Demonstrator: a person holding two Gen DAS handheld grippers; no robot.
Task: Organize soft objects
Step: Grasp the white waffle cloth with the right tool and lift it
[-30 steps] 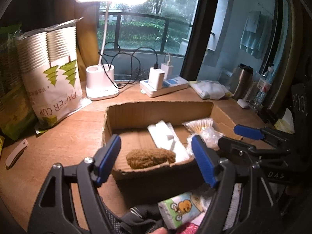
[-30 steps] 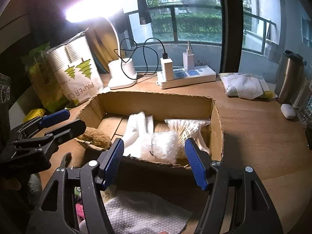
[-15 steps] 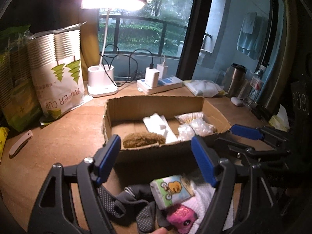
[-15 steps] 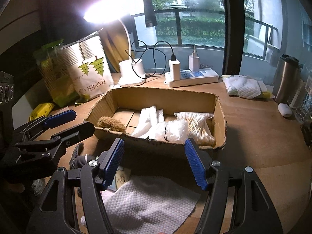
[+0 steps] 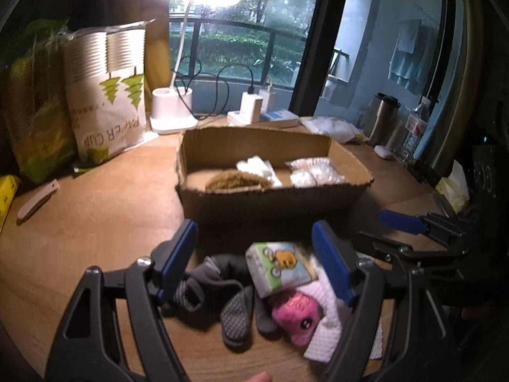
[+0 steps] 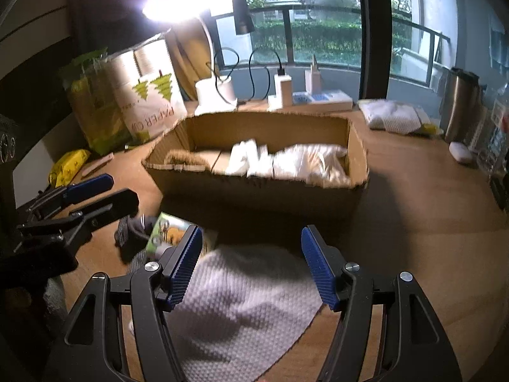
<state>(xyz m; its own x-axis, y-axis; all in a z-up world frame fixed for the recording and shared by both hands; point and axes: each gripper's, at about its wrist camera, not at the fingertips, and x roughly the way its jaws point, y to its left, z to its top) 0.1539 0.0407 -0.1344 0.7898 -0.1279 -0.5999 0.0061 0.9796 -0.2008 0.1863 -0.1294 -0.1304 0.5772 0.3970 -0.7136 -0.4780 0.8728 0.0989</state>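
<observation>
A cardboard box (image 5: pixel 273 202) (image 6: pixel 261 197) stands on the wooden desk. In it lie a brown fuzzy piece (image 5: pixel 235 180), white packets (image 5: pixel 259 165) and a bag of cotton swabs (image 5: pixel 315 172). In front of the box lies a pile: grey socks (image 5: pixel 229 299), a tissue pack with a duck print (image 5: pixel 278 267), a pink plush toy (image 5: pixel 297 315) and a white cloth (image 6: pixel 248 302). My left gripper (image 5: pixel 254 261) is open and empty above the pile. My right gripper (image 6: pixel 253 264) is open and empty above the white cloth.
A lit desk lamp (image 5: pixel 171 117), a paper cup bag (image 5: pixel 108 102), a green bag (image 5: pixel 35 117) and a power strip (image 5: pixel 264 116) stand behind the box. A folded knife (image 5: pixel 38 197) lies left. A steel flask (image 6: pixel 459 105) and white towel pack (image 6: pixel 394 117) sit right.
Both grippers have drawn back from over the box towards me and lowered. The pile of socks, tissue pack, pink toy and cloth has come into view under them.
</observation>
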